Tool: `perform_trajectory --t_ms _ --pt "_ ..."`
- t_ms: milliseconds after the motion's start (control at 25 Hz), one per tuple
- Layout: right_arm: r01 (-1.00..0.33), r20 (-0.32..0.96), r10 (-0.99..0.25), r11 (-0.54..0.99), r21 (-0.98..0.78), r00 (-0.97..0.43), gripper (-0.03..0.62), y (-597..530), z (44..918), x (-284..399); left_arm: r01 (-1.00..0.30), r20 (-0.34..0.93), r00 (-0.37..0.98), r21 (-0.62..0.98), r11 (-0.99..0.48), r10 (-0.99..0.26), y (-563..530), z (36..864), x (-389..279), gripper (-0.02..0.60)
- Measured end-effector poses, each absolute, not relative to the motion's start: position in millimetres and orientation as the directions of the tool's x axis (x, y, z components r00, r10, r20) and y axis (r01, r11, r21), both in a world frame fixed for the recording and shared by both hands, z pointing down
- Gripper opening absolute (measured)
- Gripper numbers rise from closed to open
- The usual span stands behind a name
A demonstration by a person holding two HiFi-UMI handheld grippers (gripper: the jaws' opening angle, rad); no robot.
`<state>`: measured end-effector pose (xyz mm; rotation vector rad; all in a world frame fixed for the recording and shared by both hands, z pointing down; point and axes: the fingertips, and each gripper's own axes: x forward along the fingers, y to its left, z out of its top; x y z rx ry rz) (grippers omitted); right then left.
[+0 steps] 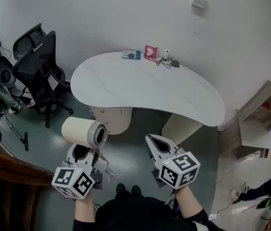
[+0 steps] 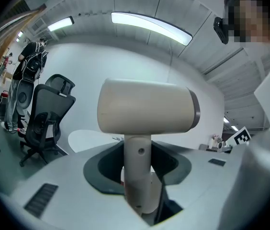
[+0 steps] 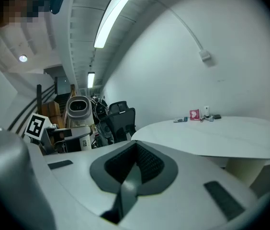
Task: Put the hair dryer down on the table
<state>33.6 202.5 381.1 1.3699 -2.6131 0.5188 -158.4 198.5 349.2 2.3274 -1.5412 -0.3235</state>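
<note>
The hair dryer (image 1: 84,131), cream with a dark ring at one end of its barrel, is off the worktop (image 1: 145,88). It hangs in the air short of the worktop's near edge, over the grey floor (image 1: 135,162). My left claw (image 1: 80,154) grips it by the handle. In the left gripper view the handle (image 2: 140,171) stands upright between the two jaws, which press on it from both sides. The barrel (image 2: 147,105) sits crosswise above them and blocks much of the worktop beyond.

My right claw (image 1: 160,149) is closed on nothing. In the right gripper view its jaws meet at a seam, with no thing between them. It too hovers short of the worktop's near edge, beside the left claw and apart from it.

The worktop is white and bean-shaped, and most of its surface is bare. At its far edge, against the wall, lie a small blue packet (image 1: 131,55), a red box (image 1: 150,52) and a few tiny items that I cannot make out. A black office chair (image 1: 39,66) stands off the worktop's left end.
</note>
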Motion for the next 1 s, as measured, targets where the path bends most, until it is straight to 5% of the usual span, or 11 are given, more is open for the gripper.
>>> perform_trajectory --t_ms 1000 --pt "-0.837 0.325 -0.772 0.487 -0.25 -0.546 0.005 193.0 401.2 -7.3 -0.834 -0.02 0.41 0.397 -0.383 -0.912 187.4 358.9 -200.7 0.167"
